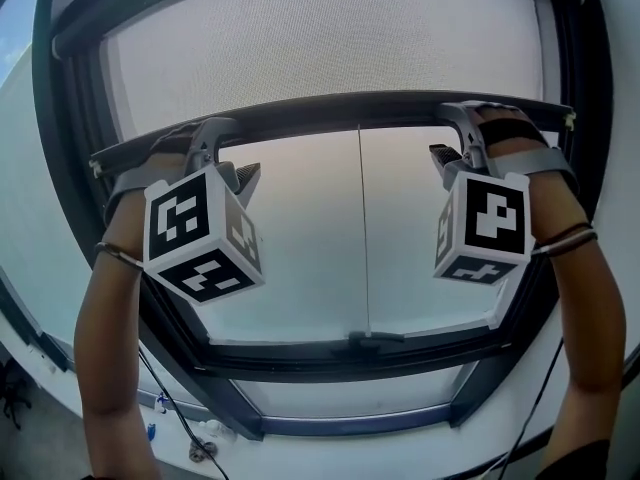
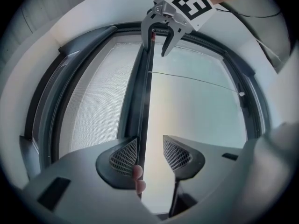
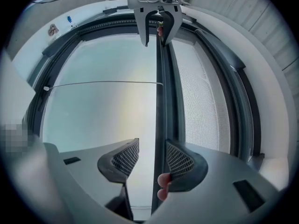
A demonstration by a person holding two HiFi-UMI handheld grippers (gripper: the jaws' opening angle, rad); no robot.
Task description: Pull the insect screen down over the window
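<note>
A: In the head view, where does the insect screen (image 1: 320, 38) sit?

B: Its mesh covers the upper part of the window (image 1: 55, 148). Its dark pull bar (image 1: 340, 106) runs across above the bare glass (image 1: 290, 248). The left gripper (image 1: 232, 156) is at the bar's left end and the right gripper (image 1: 452, 136) at its right end. Each has one finger above the bar and one below. A thin cord (image 1: 362, 228) runs from the bar's middle to the lower frame (image 1: 350, 353).

A: And the left gripper view?

B: The left gripper's fingers (image 2: 126, 155) stand apart, with the pull bar between them. The bar lies against the finger on the mesh side, and a strip of glass shows between it and the other finger. The right gripper straddles the bar at its far end.

A: The right gripper view?

B: It shows the mirror of that. The right gripper's fingers (image 3: 180, 160) are apart around the bar. The bar rests against the finger on the mesh side, and the other finger is clear of it. The left gripper straddles the bar's far end.
</note>
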